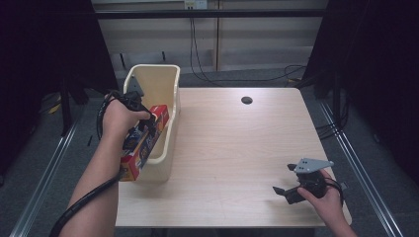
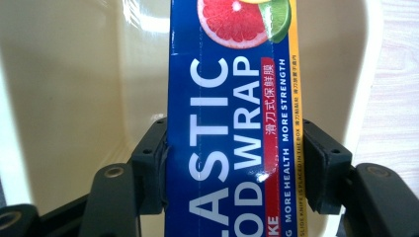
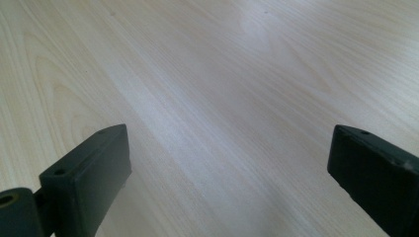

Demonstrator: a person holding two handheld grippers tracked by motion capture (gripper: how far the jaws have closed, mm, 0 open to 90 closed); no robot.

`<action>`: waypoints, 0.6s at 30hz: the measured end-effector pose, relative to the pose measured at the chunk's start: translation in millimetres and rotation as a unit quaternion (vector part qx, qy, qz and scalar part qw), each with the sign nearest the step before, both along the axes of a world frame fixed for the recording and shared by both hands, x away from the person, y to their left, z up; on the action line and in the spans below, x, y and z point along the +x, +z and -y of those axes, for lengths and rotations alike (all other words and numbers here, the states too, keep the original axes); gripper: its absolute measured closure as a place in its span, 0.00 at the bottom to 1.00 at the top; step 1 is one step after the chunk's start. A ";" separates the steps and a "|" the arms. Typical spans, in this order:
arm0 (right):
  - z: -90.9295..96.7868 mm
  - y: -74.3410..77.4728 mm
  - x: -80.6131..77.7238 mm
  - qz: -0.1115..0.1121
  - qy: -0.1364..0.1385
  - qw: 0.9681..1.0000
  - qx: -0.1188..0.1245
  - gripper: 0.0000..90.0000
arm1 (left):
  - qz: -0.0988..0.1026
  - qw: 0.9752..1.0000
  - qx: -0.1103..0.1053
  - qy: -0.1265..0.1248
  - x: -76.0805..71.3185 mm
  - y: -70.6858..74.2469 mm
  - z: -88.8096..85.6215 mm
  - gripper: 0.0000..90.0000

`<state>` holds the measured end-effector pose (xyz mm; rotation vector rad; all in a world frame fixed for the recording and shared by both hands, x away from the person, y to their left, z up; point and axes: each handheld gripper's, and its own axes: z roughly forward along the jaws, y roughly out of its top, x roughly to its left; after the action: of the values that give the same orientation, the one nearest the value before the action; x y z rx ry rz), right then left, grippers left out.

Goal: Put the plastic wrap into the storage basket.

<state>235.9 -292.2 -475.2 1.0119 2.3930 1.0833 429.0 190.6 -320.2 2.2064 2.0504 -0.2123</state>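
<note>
- Gripping the plastic wrap box [image 2: 232,128] across its narrow sides, the left gripper [image 1: 141,116] has its jaws pressed flat on both edges.
- In the high view, the box [image 1: 143,143] lies tilted along the near end of the cream bin [image 1: 165,79], its lower end sticking out past the rim toward the person.
- Judging by this, the step in hand is moving the box at the bin, either in or out; I cannot tell which.
- Next, the box needs levelling so it clears the rim.
- Over bare table [image 3: 207,74], the right gripper [image 1: 289,185] rests idle near the front right corner, jaws spread wide, holding nothing.
</note>
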 end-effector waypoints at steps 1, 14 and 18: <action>-0.2 0.0 -0.1 0.000 0.000 1.000 -0.001 0.03 | -0.001 1.000 -0.002 -0.002 0.0 -0.4 -0.2 0.44; -0.5 -0.9 0.1 -0.001 0.000 1.000 -0.004 0.03 | -0.001 1.000 -0.003 0.009 0.8 -8.6 0.2 0.44; -0.7 -0.8 -0.2 -0.001 -0.001 1.000 -0.005 0.03 | -0.005 1.000 -0.009 0.009 0.9 -9.6 -1.0 0.44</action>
<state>235.7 -291.5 -476.0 1.0114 2.3957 1.0694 429.9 191.6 -329.8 2.1796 2.0659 -0.2393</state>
